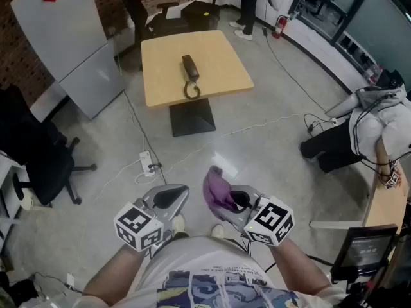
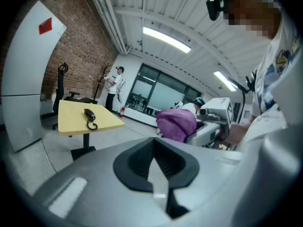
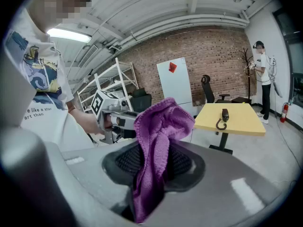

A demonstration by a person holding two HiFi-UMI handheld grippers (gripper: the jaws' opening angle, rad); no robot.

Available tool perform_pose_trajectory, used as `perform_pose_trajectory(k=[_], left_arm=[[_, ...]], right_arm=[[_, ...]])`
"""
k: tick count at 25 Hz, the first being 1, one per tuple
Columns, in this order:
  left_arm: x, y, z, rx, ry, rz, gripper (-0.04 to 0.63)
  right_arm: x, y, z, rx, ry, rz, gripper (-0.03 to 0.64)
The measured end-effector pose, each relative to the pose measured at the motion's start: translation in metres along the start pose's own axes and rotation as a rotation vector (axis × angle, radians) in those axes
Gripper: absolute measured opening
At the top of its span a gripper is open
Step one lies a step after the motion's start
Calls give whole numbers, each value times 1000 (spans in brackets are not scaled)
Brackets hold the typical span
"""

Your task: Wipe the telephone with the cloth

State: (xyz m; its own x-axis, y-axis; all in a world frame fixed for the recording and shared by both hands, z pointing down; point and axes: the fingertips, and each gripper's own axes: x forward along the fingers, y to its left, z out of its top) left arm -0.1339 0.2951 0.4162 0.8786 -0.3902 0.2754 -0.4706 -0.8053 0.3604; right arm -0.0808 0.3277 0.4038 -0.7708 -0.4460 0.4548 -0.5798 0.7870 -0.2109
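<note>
Right gripper [image 1: 239, 203] was clamped on the purple cloth [image 3: 158, 141], with one fold pinched between its jaws and the rest bunched loosely above them. Left gripper [image 2: 158, 174] was fully closed on nothing. Both were held close to the person's body, while the telephone [image 1: 190, 69] lay on the yellow table [image 1: 221, 50], well apart across open floor. A power strip [image 1: 148, 162] and cables lay on that floor, so the walk over could probably catch a foot. Only a narrow fold of cloth appeared gripped, so a firm wipe might tug it free. The handset lay loose, its curled cord [image 1: 192, 92] near the table's edge. A one-sided push could slide it off unless the empty gripper steadied it.
</note>
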Motion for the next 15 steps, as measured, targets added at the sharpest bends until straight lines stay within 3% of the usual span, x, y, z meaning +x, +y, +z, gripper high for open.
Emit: perform_pose_trajectory(k=[15], left_arm=[[39,-38,-2,10,40,144,5]], right_arm=[[-64,-21,-34,-1,-42,27,114]])
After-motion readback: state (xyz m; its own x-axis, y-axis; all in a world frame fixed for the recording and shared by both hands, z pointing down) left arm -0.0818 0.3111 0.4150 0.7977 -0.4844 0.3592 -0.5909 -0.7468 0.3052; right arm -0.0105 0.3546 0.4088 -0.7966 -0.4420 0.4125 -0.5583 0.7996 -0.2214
